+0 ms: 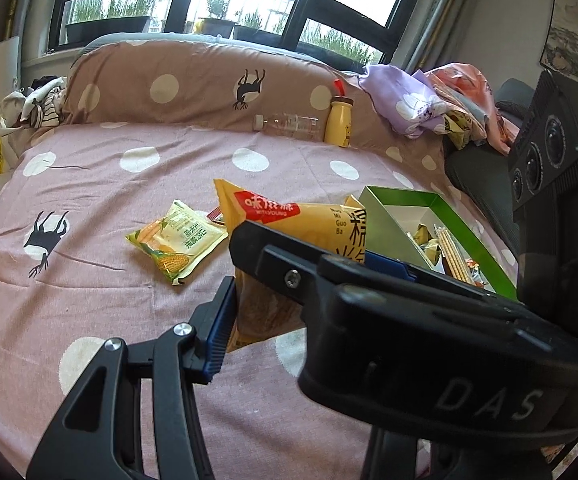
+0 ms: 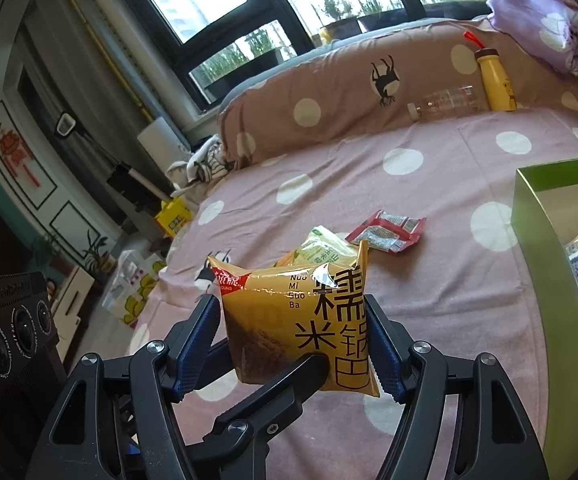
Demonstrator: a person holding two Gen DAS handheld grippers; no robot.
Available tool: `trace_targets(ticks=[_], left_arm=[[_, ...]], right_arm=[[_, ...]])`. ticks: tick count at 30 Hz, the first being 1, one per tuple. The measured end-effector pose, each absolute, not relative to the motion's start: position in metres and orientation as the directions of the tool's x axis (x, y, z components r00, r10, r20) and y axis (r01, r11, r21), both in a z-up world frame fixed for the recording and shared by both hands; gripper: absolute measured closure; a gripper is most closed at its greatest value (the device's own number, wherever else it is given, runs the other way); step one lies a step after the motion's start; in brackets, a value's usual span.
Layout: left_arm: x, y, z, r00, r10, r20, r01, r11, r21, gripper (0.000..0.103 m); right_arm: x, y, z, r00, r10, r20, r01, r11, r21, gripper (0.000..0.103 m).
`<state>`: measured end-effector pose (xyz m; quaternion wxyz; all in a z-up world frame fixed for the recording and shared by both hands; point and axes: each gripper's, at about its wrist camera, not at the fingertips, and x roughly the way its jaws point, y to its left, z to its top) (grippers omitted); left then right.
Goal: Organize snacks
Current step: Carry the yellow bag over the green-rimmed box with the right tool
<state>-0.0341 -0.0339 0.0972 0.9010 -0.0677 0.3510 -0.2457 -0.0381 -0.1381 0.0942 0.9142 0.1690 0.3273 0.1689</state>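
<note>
Pink polka-dot bedsheet (image 1: 129, 280) on a bed under dark-framed windows (image 2: 209, 12). Both tools tilt downward, clamped together on one puffy yellow snack bag (image 2: 289, 320): right tool (image 2: 293, 344), left tool (image 1: 301, 284). Bag raised beside open green box (image 1: 469, 236).

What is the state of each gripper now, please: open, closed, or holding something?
Left gripper: jaws closed on the yellow snack bag, as far as can be seen; one finger is hidden.
Right gripper: jaws closed on the same bag.
</note>
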Motion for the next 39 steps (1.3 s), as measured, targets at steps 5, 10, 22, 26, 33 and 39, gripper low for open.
trace_targets(ticks=[5, 10, 22, 26, 33, 39], left_arm=[[-0.035, -0.044, 0.1, 0.638, -0.504, -0.582, 0.42, 0.861, -0.286, 0.057], [-0.047, -0.066, 0.099, 0.63, -0.539, -0.559, 0.469, 0.838, -0.279, 0.057], [-0.058, -0.094, 0.093, 0.624, -0.55, -0.555, 0.468, 0.832, -0.298, 0.057], [-0.061, -0.102, 0.093, 0.626, -0.547, -0.556, 0.465, 0.834, -0.297, 0.057], [-0.063, -0.123, 0.097, 0.645, -0.519, -0.561, 0.473, 0.848, -0.241, 0.059], [-0.061, -0.142, 0.107, 0.639, -0.538, -0.55, 0.508, 0.832, -0.222, 0.059]], right_arm=[[-0.041, -0.143, 0.096, 0.742, 0.408, -0.532, -0.188, 0.888, 0.42, 0.03], [-0.055, -0.164, 0.096, 0.764, 0.362, -0.534, -0.15, 0.905, 0.399, 0.03], [-0.065, -0.19, 0.091, 0.745, 0.342, -0.573, -0.135, 0.918, 0.373, 0.03], [-0.065, -0.198, 0.089, 0.73, 0.34, -0.592, -0.138, 0.923, 0.36, 0.03], [-0.063, -0.214, 0.085, 0.698, 0.35, -0.625, -0.126, 0.919, 0.373, 0.03], [-0.063, -0.235, 0.093, 0.713, 0.339, -0.614, -0.101, 0.916, 0.389, 0.03]])
